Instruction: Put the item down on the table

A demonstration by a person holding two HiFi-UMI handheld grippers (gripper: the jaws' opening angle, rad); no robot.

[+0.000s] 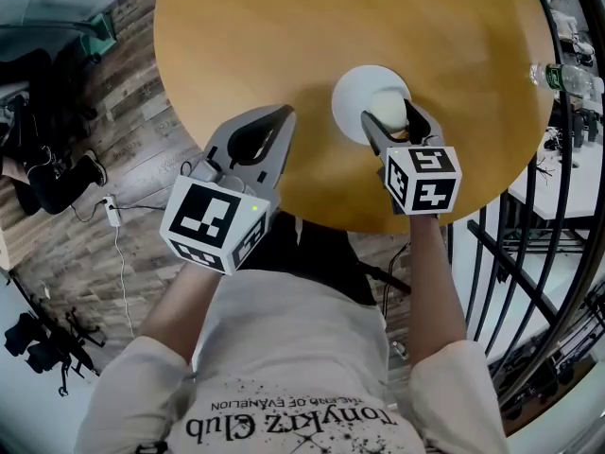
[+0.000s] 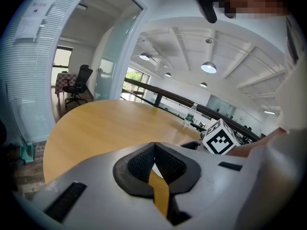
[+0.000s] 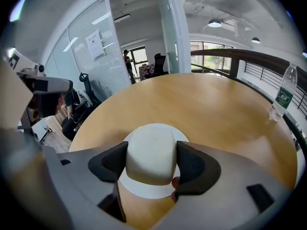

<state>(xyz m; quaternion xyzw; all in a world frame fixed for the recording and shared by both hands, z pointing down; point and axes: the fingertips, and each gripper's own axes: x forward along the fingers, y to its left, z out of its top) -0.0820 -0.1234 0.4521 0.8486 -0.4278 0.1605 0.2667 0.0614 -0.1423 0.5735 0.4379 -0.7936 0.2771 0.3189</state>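
Observation:
A cream-white rounded item is pinched between the dark pads of my right gripper, which is shut on it. It hangs over a white round plate lying on the round wooden table near its front edge. The right gripper view shows the item between both pads, with the plate under it; whether they touch I cannot tell. My left gripper is over the table's front edge, to the left of the plate. Its jaws meet at the tips with nothing between them.
A clear water bottle stands at the table's far right edge, also visible as the bottle in the right gripper view. A dark railing and cables run along the right. Wooden floor, bags and a power strip lie at left.

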